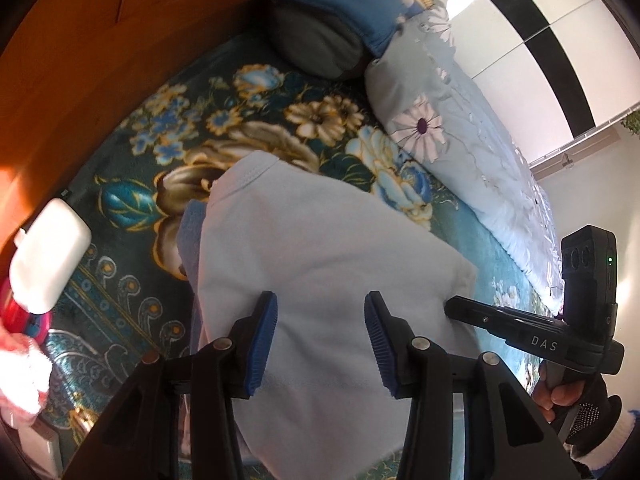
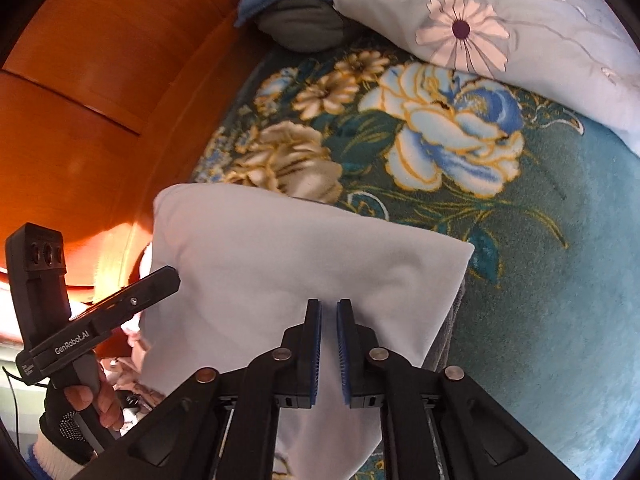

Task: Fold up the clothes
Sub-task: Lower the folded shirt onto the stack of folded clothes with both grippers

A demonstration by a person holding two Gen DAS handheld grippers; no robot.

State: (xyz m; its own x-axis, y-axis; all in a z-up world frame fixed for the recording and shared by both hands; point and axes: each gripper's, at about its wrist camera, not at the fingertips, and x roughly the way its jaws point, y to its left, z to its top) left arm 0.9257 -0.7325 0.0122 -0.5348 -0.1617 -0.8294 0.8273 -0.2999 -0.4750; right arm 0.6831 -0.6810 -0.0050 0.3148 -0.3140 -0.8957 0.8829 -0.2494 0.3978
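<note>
The right claw (image 2: 328, 344) was nearly closed over the pale blue garment (image 2: 304, 248), apparently gripping nothing; the left claw (image 1: 320, 336) stood half open above it. The garment lay folded on the floral bed blanket (image 2: 540, 280), before the pillow (image 2: 520, 32). It looked soft and light, best taken at its edge.

Bed surface covered by a teal blanket (image 1: 320, 120) with a large floral pattern in blue, cream and gold. Orange-brown wooden panelling (image 1: 100, 60) borders it on the left, brightly sunlit low down. At the far end lies a blue and grey cushion (image 1: 332, 24). Along the right side lies a pale blue quilt (image 2: 540, 32) printed with white daisies. Beyond it stands a white wall (image 1: 532, 48) crossed by a black band.
</note>
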